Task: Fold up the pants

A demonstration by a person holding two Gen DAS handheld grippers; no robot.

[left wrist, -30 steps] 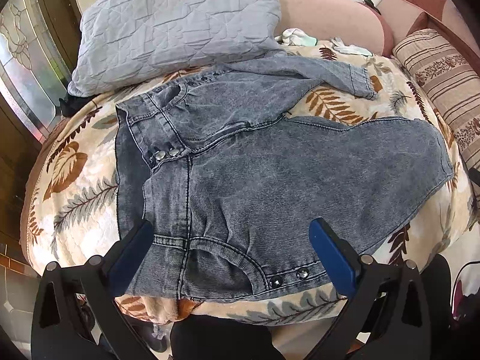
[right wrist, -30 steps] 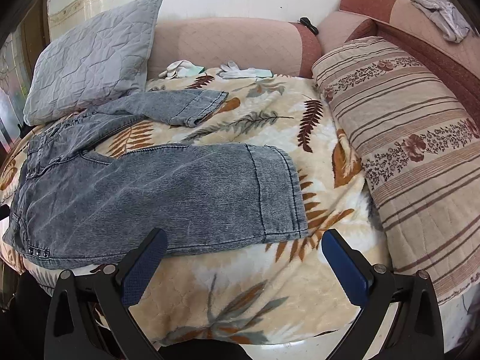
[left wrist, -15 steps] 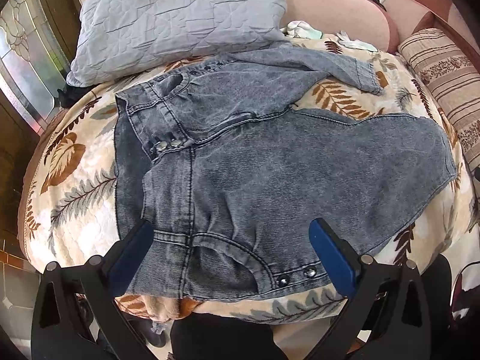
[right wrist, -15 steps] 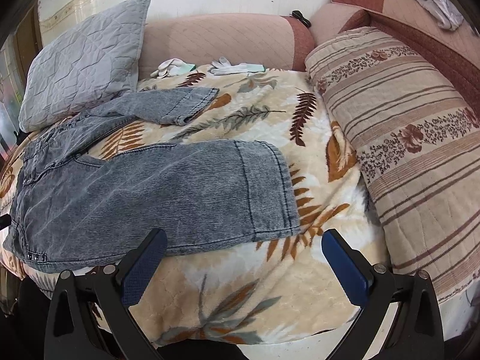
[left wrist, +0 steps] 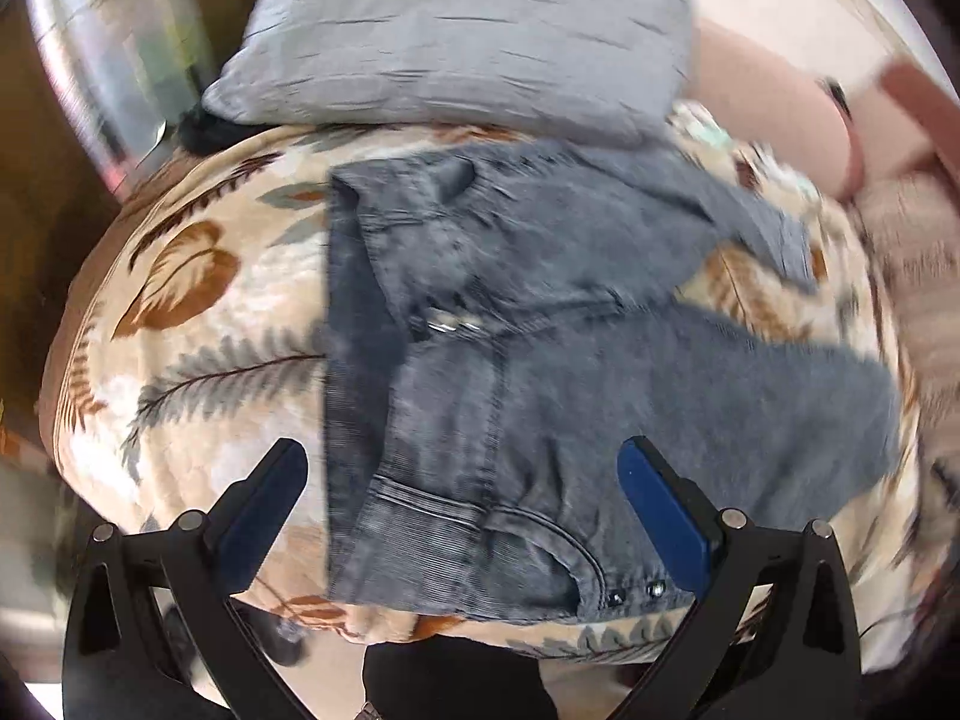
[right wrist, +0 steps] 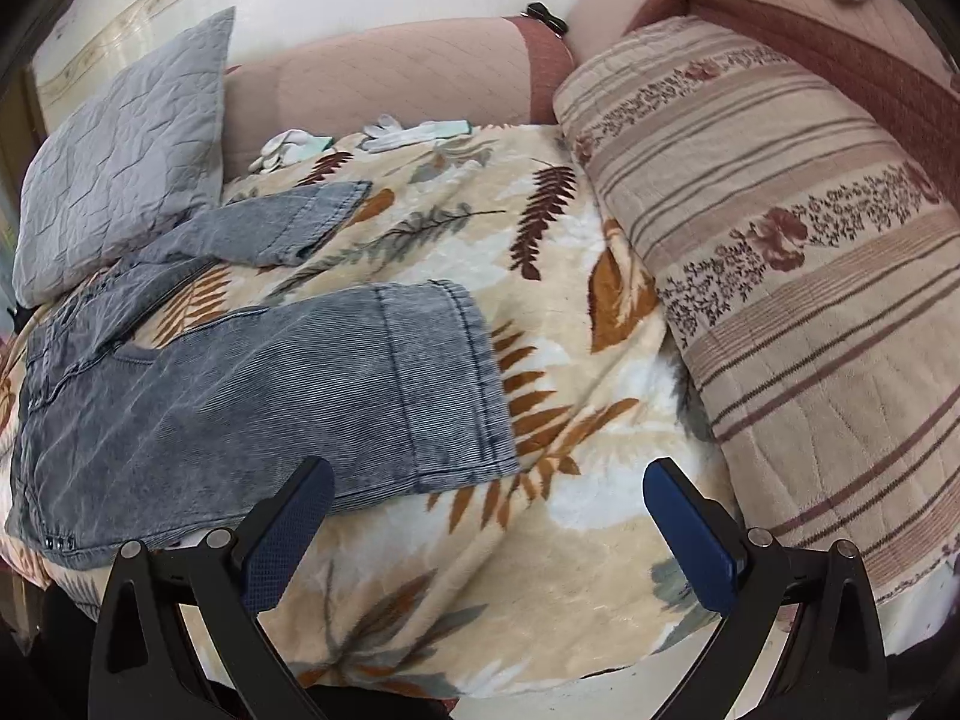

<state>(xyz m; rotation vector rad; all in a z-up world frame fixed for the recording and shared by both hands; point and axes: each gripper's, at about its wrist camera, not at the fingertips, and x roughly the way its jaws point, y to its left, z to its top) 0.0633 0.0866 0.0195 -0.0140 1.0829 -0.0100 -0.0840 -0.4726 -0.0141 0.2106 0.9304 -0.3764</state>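
Pants position: the grey denim pants (right wrist: 252, 396) are laid flat on the leaf-patterned blanket (right wrist: 570, 420), waistband toward the left edge, legs splayed apart toward the striped cushion (right wrist: 780, 252).
Near leg: its hem (right wrist: 456, 384) is seen lying smooth, close to the front edge of the bed.
Far leg: it is angled away, its upper part tucked beside the grey pillow (left wrist: 468, 30).
Left gripper (left wrist: 462, 492): jaws are spread, nothing held; it is poised above the waistband corner. That view is blurred.
Right gripper (right wrist: 480, 516): jaws are spread, nothing held; it is poised just short of the near hem.
Step in hand: approach for the lengthwise fold, as judged.
Technique: waistband corner and hem should be pinched together, through both layers, then carried evenly onto the far leg.
Caution: seams should be aligned before release.
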